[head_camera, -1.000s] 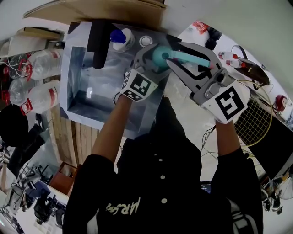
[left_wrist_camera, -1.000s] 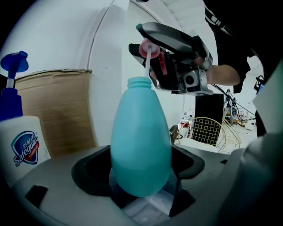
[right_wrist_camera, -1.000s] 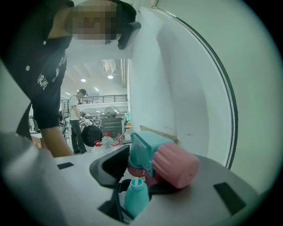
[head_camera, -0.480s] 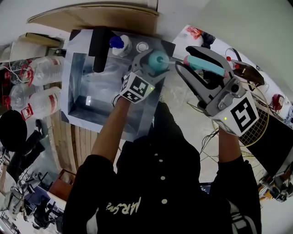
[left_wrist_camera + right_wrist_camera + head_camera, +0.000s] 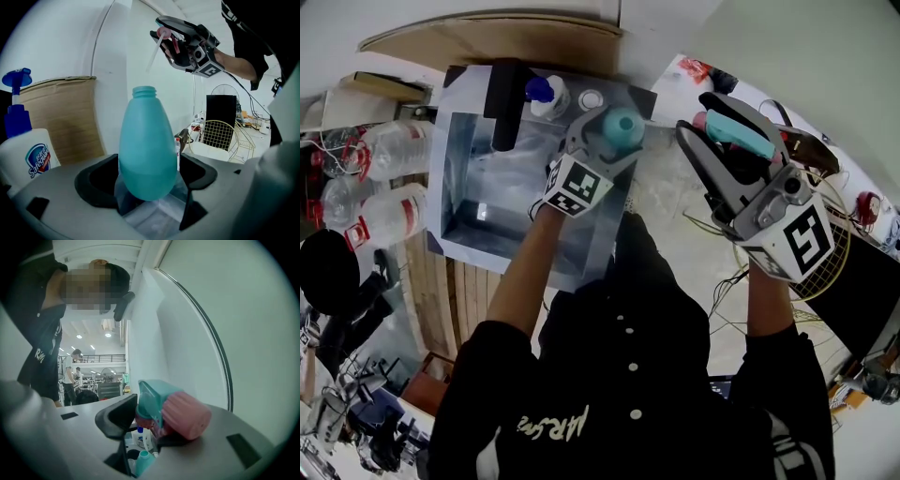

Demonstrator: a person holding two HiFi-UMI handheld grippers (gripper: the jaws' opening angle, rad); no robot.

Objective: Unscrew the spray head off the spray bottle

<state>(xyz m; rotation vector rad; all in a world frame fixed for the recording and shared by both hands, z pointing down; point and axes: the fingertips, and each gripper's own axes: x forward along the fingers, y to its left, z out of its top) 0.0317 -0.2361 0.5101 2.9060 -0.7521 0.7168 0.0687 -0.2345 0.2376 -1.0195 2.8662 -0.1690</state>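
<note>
The white pump bottle (image 5: 26,154) carried a blue shield label (image 5: 38,159) that read "Safeguard". Pale lettering (image 5: 553,424) on the person's black shirt (image 5: 656,375) was too distorted to read. The red labels (image 5: 354,225) on the clear plastic bottles (image 5: 394,199) were too small.

Bright even indoor light, ceiling lamps glowing far behind, strong fisheye bending, dark vignetted corners, soft-focus close foreground

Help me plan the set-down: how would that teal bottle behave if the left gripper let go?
The bottle would likely roll if laid down, since its body is round and smooth. With the spray head off, its open neck could spill. A darker lower band hints at liquid inside, so it is probably bottom-heavy, though its base is hidden.
</note>
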